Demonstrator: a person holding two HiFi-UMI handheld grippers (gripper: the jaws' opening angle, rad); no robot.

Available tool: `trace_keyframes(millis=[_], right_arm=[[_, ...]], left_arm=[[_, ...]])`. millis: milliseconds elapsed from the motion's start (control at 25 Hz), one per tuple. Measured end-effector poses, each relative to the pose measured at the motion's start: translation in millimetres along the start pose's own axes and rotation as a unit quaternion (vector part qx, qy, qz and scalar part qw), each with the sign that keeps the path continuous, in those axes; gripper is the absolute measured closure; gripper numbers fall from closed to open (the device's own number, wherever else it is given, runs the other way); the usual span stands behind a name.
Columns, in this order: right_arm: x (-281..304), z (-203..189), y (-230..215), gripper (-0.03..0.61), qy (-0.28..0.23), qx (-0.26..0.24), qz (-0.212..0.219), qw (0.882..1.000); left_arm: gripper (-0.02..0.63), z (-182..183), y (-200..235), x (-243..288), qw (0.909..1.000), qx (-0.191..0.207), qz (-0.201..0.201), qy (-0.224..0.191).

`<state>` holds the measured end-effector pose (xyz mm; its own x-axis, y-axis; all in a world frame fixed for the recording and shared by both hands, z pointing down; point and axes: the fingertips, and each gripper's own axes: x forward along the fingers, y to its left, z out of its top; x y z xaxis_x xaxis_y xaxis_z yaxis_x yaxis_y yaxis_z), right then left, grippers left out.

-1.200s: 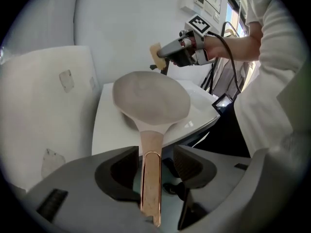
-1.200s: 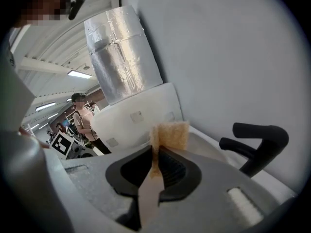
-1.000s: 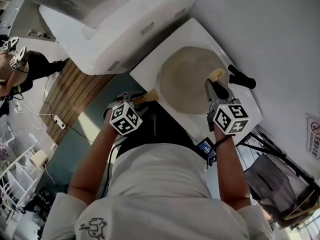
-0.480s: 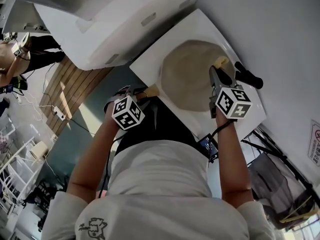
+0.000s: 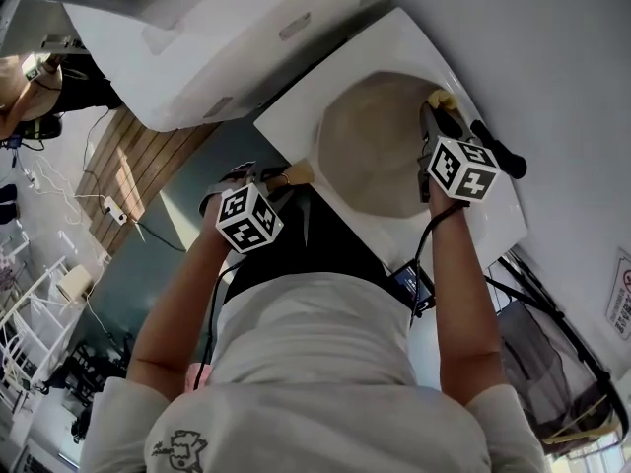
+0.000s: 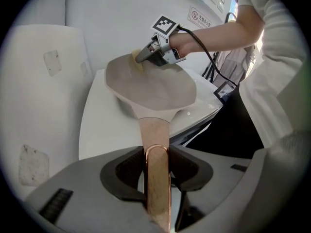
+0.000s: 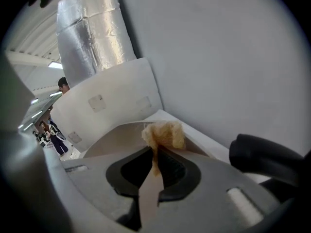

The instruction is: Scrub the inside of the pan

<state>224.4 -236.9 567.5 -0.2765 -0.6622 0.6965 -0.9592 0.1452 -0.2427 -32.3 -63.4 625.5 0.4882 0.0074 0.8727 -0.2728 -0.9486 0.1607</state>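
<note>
The pan (image 5: 380, 146) sits on the white surface (image 5: 296, 126). Your left claw (image 6: 155, 168) is closing round its stiff handle (image 6: 154, 135); hold there, it's likely heavy. Your right claw (image 7: 154, 165) pinches the soft yellow scrubber (image 7: 163, 132) at the pan's far edge.

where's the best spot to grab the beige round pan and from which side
Take the beige round pan by its wooden handle, coming from the white table's near edge, in line with the handle. It juts out past that edge and is narrow enough for two jaws. The left gripper's jaws are closing with it between them.
</note>
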Motion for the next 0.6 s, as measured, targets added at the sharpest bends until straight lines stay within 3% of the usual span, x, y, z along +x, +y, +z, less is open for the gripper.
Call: trace_keyframes(millis=[360, 600], right_arm=[[27.5, 9.8, 14.1, 0.546, 0.020, -0.070, 0.023, 0.997], [44.0, 15.5, 42.4, 0.546, 0.034, -0.097, 0.074, 0.992]], left_arm=[[0.457, -0.7, 3.4, 0.2, 0.9999, 0.013, 0.004, 0.011], [0.456, -2.3, 4.2, -1.7, 0.9999, 0.010, 0.005, 0.009]])
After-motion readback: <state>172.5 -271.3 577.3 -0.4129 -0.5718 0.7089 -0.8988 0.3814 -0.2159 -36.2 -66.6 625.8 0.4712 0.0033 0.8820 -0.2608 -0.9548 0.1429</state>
